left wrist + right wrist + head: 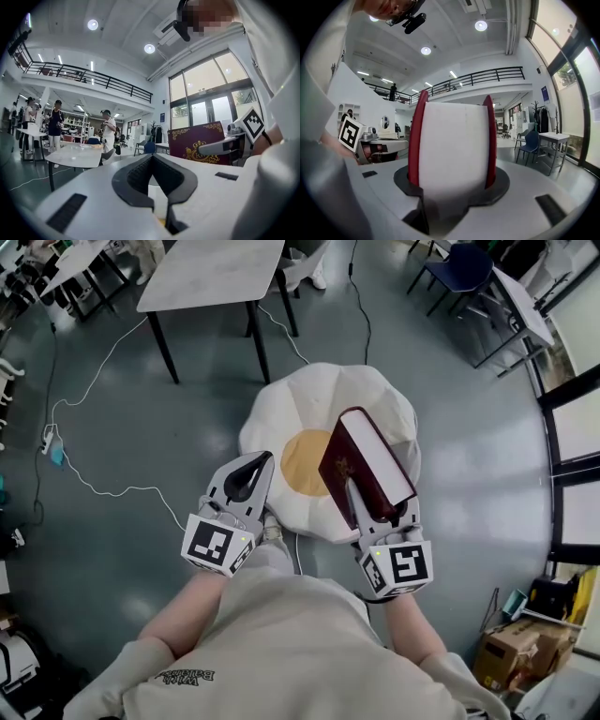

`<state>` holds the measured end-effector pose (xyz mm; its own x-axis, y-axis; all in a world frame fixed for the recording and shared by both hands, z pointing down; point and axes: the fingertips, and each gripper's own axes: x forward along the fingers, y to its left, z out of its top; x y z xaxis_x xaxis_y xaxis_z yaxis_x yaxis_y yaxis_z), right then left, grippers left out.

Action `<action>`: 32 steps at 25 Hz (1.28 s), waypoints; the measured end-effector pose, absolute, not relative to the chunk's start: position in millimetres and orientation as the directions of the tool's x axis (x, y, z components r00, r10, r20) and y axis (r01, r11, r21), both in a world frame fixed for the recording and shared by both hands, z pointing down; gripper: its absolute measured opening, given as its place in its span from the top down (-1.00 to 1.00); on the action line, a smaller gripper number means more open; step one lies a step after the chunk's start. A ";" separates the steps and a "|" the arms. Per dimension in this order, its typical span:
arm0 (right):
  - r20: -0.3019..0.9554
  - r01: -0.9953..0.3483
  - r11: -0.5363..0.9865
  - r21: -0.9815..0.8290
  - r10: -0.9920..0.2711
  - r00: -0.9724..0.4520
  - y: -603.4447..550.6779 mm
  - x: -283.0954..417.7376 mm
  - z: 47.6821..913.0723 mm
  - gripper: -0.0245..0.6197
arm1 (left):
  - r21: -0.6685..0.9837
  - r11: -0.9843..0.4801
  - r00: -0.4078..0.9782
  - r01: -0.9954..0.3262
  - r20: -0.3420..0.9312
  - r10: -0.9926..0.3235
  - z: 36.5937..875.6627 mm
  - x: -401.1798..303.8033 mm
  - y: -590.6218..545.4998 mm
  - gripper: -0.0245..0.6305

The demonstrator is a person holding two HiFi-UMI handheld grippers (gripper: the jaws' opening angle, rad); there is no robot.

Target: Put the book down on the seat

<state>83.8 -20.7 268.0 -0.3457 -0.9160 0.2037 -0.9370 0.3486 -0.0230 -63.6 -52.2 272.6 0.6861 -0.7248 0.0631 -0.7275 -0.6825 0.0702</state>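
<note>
A thick maroon hardcover book [367,457] was found clamped in the right gripper [380,510], at frame centre over the white, yellow-centred cushion seat [281,413]; the left gripper [251,476] was noted closed and empty

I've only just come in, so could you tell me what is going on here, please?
A person holds a tool in each hand. The right tool is clamped on a dark red book, held above a fried-egg-shaped cushion seat on the floor. The left tool is shut and empty. The book is not yet on the seat.
</note>
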 end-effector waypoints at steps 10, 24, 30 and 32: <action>0.214 -0.941 0.338 -0.018 -0.918 -0.333 -94.9 28.3 264.7 0.27 | 0.087 -0.704 0.710 -0.704 0.073 -0.701 281.0 -113.0 -113.3 0.92; 0.249 -0.914 0.404 -0.041 -0.881 -0.401 -119.3 21.8 279.0 0.27 | 0.092 -0.627 0.634 -0.774 0.114 -0.765 287.6 -125.8 -130.7 0.92; 0.260 -0.912 0.407 -0.048 -0.877 -0.405 -127.6 35.9 279.6 0.27 | 0.085 -0.622 0.628 -0.778 0.113 -0.770 284.0 -113.4 -134.0 0.92; 0.274 -0.914 0.403 -0.049 -0.874 -0.400 -131.4 40.2 284.8 0.27 | 0.085 -0.625 0.630 -0.776 0.112 -0.768 286.4 -108.8 -139.1 0.92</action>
